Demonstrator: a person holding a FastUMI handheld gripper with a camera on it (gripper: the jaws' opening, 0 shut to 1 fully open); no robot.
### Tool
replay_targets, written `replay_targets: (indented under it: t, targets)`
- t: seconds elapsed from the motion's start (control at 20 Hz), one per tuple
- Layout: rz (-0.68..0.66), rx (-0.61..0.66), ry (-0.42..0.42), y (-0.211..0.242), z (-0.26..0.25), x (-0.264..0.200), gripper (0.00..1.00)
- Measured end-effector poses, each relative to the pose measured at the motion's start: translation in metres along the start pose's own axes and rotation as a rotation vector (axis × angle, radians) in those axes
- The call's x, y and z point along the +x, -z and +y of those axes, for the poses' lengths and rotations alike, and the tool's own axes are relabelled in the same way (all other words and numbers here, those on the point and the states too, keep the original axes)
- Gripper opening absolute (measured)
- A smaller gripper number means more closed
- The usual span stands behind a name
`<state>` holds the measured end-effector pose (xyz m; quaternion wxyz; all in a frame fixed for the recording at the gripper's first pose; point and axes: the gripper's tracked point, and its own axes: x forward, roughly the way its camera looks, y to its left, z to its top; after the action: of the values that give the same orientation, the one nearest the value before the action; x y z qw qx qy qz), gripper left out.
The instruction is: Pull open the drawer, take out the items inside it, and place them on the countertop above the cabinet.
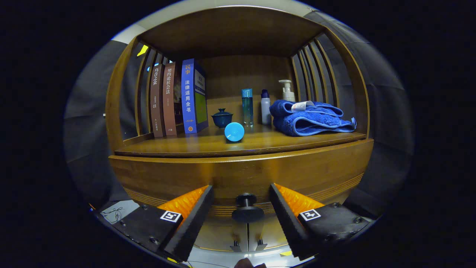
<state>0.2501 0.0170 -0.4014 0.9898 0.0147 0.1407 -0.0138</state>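
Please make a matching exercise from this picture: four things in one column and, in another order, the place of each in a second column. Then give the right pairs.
Things
1. drawer knob
2. blue ball
3. folded blue towel
4. lidded cup

Places
A. on the countertop, just in front of the pump bottle
B. between the fingers of the open tool, not touched by them
C. just behind the ball, right of the books
D. near the front edge of the countertop

Pairs: 1-B, 2-D, 3-A, 4-C
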Motion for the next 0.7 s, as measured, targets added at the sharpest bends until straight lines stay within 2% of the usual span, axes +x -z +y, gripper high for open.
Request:
replay_targets:
  t: [0.35, 0.7]
  targets:
    - [0.018, -0.002, 0.004, -0.003, -0.004, 0.001, 0.99]
    - [-0.081, 0.013, -0.019, -0.073, -0.001, -0.041, 1.00]
